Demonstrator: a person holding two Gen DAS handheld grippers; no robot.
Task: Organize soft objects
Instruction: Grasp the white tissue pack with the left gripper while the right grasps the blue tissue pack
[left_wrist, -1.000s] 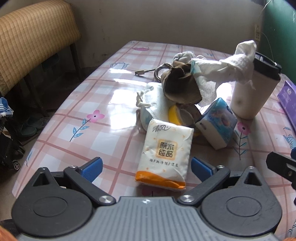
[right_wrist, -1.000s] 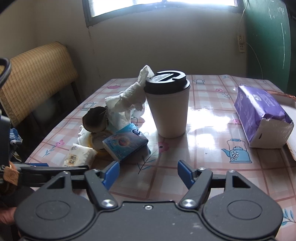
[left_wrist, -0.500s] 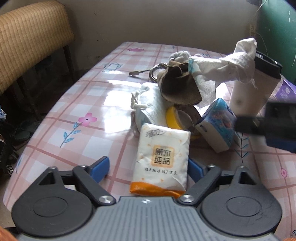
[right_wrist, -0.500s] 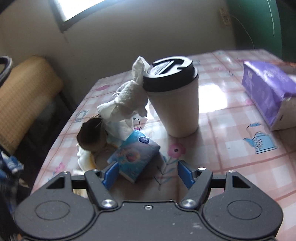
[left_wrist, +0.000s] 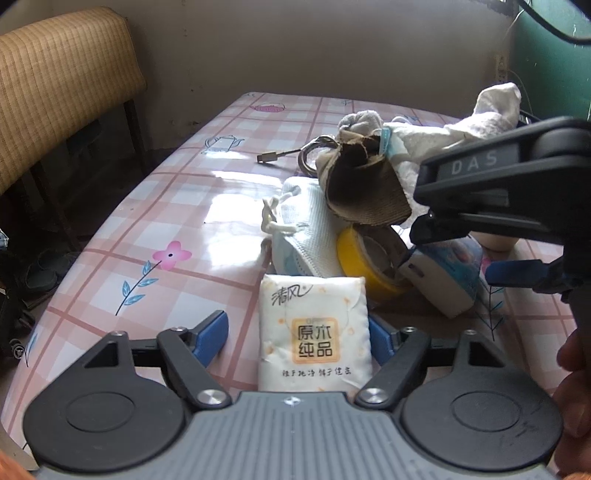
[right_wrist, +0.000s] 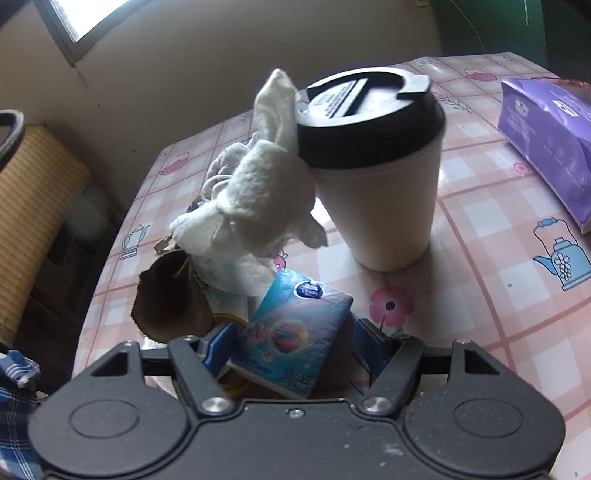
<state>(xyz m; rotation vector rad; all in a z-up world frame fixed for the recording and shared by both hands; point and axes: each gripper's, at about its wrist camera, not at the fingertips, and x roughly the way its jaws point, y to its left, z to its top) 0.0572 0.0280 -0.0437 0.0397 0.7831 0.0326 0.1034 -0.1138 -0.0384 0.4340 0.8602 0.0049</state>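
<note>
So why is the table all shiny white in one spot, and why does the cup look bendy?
Left wrist view: window light glares off the glossy tablecloth, washing out the checks. Right wrist view: the fisheye lens bulges the cup so it leans, and the table edges curve; its lid looks slightly blurred.

A tissue pack (left_wrist: 314, 338) is lying nearest on the worktop (left_wrist: 192, 206), with a tape roll (left_wrist: 369, 258) and a face mask (left_wrist: 306, 229) sitting just behind it. Right of the tape, a second tissue pack (right_wrist: 291, 339) is leaning in the pile, a lidded cup (right_wrist: 380, 166) is standing behind it, and a cloth (right_wrist: 258, 184) is resting against the cup's left side.
</note>
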